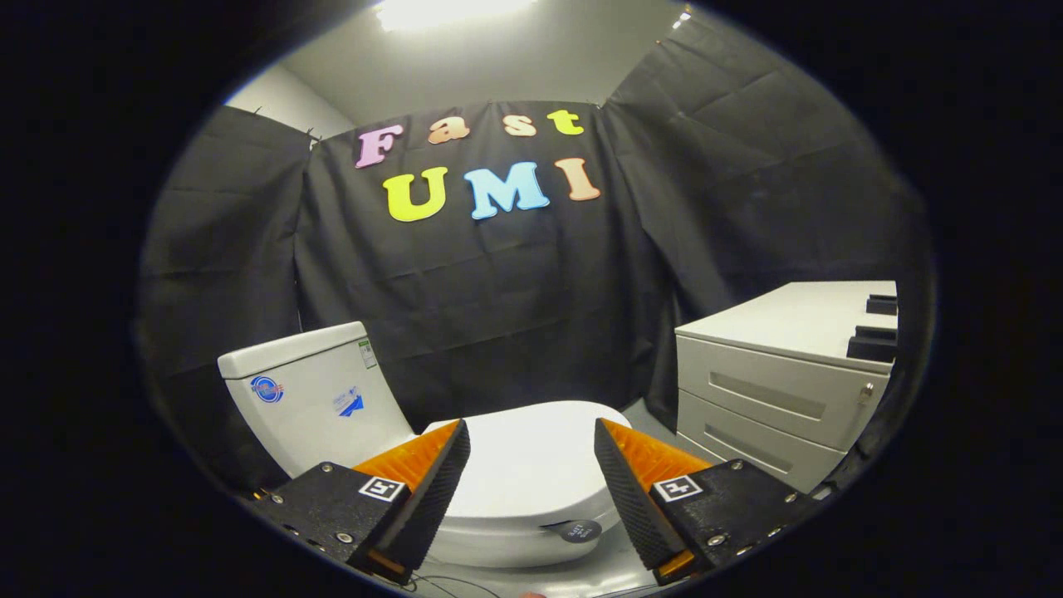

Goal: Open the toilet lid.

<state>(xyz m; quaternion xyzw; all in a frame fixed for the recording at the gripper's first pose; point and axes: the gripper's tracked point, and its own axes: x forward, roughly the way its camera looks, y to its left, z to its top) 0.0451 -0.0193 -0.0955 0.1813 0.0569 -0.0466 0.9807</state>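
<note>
A white toilet stands ahead of me, its lid (531, 465) lying flat and closed over the bowl. The white tank (311, 394) rises behind the lid, beyond my left finger, with small stickers on its side. My gripper (531, 448) is open, held above the lid with the two fingers spread wide on either side of it. Nothing sits between the fingers, and they do not touch the lid. A small dark round tag (579, 530) sticks to the lid's front rim.
A white drawer cabinet (772, 390) stands beyond my right finger, close beside the toilet, with dark blocks (872, 342) on its top. Black cloth walls close in behind and on both sides. Pale floor (581, 577) shows below the bowl.
</note>
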